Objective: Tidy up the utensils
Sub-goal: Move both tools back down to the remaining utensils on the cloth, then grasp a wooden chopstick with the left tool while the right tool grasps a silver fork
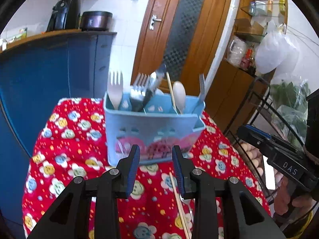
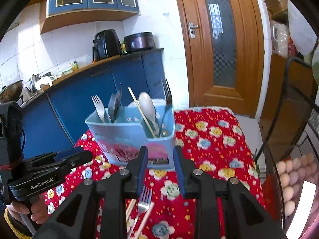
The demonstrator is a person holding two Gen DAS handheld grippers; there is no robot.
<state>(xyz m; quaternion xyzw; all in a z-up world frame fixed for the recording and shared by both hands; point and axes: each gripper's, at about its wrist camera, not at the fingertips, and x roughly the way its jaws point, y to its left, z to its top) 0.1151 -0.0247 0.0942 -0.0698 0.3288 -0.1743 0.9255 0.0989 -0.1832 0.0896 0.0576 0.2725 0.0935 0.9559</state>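
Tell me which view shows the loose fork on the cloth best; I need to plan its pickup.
The right wrist view: the fork lies tines up between the right claw's open fingers, beside chopsticks. The left wrist view shows only a sliver of it behind a finger.

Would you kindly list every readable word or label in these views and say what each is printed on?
"DAS": on the right hand-held gripper body, side view.
"GenRobot.AI": on the left hand-held gripper body, side view.
Print on the blue caddy front: too blurred to read.
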